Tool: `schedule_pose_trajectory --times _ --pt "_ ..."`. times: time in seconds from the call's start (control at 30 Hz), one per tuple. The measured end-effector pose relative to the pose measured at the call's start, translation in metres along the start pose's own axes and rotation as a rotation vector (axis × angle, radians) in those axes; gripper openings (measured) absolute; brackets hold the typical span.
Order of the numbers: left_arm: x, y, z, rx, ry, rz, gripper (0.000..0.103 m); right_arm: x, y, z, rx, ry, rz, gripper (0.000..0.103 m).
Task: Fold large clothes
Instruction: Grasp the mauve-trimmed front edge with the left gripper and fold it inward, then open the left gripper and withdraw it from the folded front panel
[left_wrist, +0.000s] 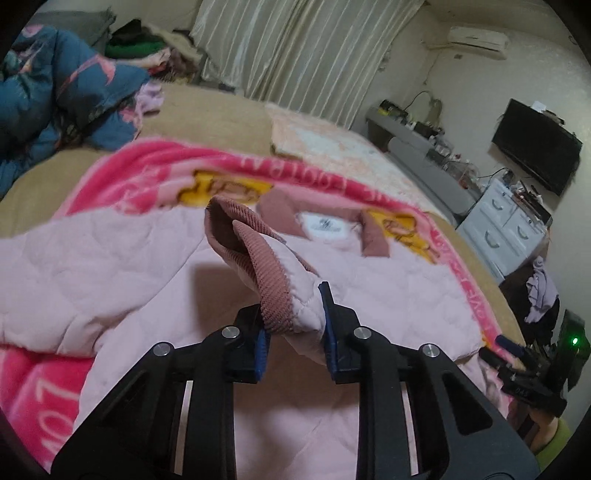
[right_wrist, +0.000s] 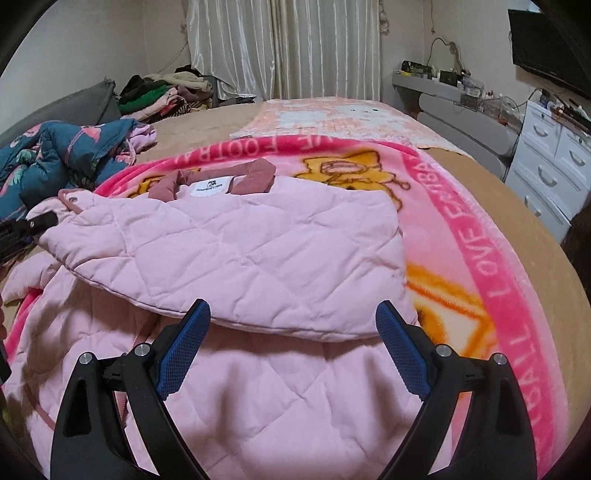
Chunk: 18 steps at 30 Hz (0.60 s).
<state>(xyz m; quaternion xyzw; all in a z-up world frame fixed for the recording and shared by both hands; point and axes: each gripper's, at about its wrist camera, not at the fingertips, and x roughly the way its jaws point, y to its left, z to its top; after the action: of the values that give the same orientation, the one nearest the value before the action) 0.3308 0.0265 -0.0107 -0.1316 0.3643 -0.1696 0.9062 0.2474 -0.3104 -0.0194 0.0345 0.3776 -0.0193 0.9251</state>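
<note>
Quilted pale-pink jacket (right_wrist: 236, 251) spread on a pink printed fleece blanket (right_wrist: 476, 236) over the tan bed (right_wrist: 517, 206). Left gripper (left_wrist: 295, 325) clenched on its ribbed dusty-rose sleeve cuff (left_wrist: 269, 280), raised off the jacket body; right gripper (right_wrist: 291, 347) released, hovering above the folded sleeve.

Both grippers, left gripper (left_wrist: 295, 325) and right gripper (right_wrist: 293, 347), have black angular frames, silver round screws and blue textured fingers (right_wrist: 183, 349). A sleeve (left_wrist: 557, 446), perhaps yellow-green, shows blurrily.
</note>
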Motion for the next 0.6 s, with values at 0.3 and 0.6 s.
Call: schedule_pose_trajectory --times 0.3,0.6 --pt "0.039 0.041 -0.039 -0.079 0.142 0.086 0.02 0.01 0.017 0.025 -0.017 -0.009 0.041 0.09" --pt "0.035 0.045 -0.044 -0.067 0.159 0.11 0.03 0.056 0.03 0.039 -0.027 0.082 0.024 0.091"
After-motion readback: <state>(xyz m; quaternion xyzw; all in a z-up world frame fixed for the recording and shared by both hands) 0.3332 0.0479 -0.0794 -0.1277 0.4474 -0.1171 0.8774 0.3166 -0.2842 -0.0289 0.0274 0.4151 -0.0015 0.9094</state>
